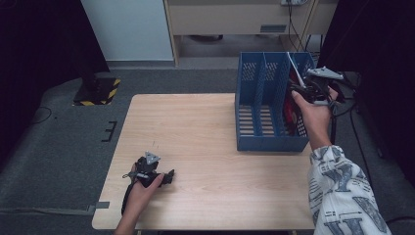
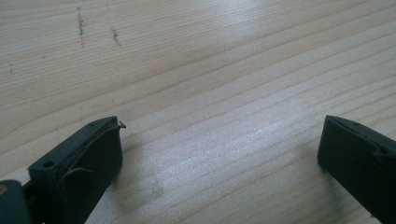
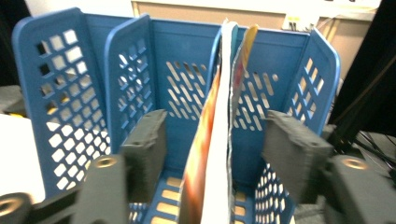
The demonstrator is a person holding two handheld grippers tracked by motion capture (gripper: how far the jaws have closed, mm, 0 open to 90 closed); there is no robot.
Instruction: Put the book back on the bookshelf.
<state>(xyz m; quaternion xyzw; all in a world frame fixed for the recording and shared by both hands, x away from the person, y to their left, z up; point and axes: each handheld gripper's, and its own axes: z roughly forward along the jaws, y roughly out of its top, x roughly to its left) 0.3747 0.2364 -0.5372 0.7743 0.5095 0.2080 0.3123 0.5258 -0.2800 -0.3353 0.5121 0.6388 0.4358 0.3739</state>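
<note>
1. The right gripper [image 3: 212, 154] stands over the right-hand compartment of the blue file rack [image 1: 264, 78], its jaws parted, with clear air between each pad and the thin magazines [image 3: 219, 140] that stand upright between them. The pads press on nothing, so the grip reads as let go.

2. The magazines sit in that rightmost compartment, on edge, leaning a little; in the high view they show as a red and dark sliver [image 1: 292, 105] against the divider. I judge the placing itself done: they are down inside the rack and bear their own weight.

3. What seems left for this hand is to lift the gripper out past the top edges without catching the pages, which rise between the jaws.

4. The rack's other two compartments look empty as far as the slots show.

5. The left gripper [image 2: 219, 149] rests low over the bare wooden tabletop [image 1: 195, 147] near the front left corner, jaws wide apart, nothing between them. It is well apart from the rack.

6. No further papers lie on the tabletop, so little appears left.
</note>
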